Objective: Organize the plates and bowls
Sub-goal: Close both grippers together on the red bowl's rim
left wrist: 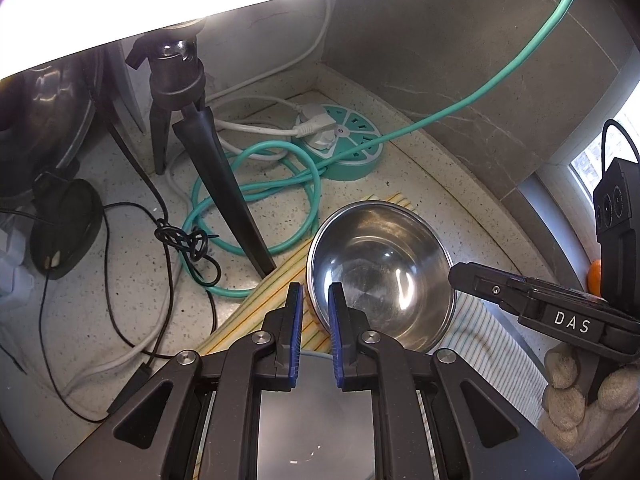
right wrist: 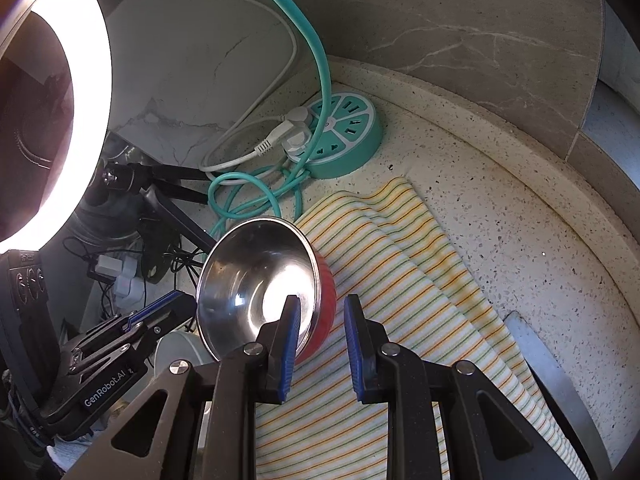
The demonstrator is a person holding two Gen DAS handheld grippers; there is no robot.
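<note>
A speckled stone countertop [right wrist: 500,220] runs into a corner of grey veined wall [right wrist: 460,32]. A lit ring light [right wrist: 90,80] looms at the left in the right wrist view; the left wrist view catches it only as a white glare along the top, but shows the black tripod [left wrist: 200,128] under it in full.

On the counter lies a yellow-and-green striped cloth [right wrist: 400,256], rumpled into folds. Above it hangs the steel bowl [left wrist: 384,272], tilted with its mouth toward both cameras and nothing inside but reflections. Only the right wrist view reveals its red outer wall. That view also shows part of a white dish [right wrist: 180,350] just below the bowl's left edge; what it holds cannot be made out.

The left gripper [left wrist: 315,300] is clamped on the bowl's near-left rim, one pad inside and one outside. The right gripper [right wrist: 322,308] straddles the opposite rim, but whether its pads press on the metal cannot be told.

Behind the bowl sits a round teal power strip [left wrist: 346,140] with a white plug [left wrist: 316,126] in it and a teal cable [left wrist: 256,200] looped beside it. The left wrist view alone shows a gloved hand [left wrist: 580,396] gripping the right tool, and a knot of black wire [left wrist: 188,240].
</note>
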